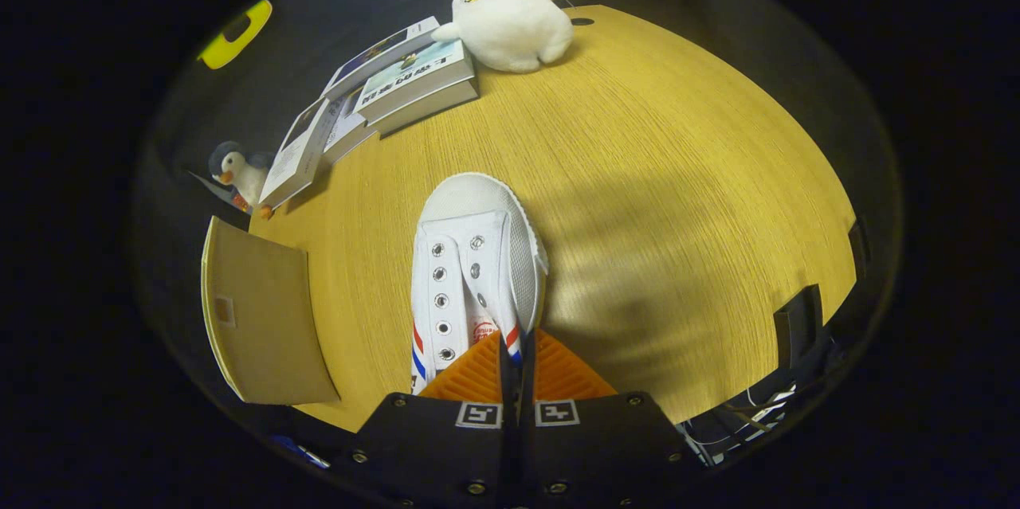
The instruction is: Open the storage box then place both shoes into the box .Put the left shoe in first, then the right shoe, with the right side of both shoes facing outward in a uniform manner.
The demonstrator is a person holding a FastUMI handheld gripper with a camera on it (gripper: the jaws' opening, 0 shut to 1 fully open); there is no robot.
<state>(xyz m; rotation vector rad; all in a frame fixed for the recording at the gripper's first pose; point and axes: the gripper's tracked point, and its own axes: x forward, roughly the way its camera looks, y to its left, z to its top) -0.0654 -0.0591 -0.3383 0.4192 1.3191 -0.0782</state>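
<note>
Bench brightly and evenly lit from above, warm tone. Broad soft shadow on bench just ahead and right of tool; fingers pressed close, shoe edge pinched between them. Shoe upper near overexposed, mesh detail still readable. No strong glare on wood. Strong fisheye bending: bench edge curves, books beyond tool lean. Centre sharp; rim dim, softer, falling into darkness.
</note>
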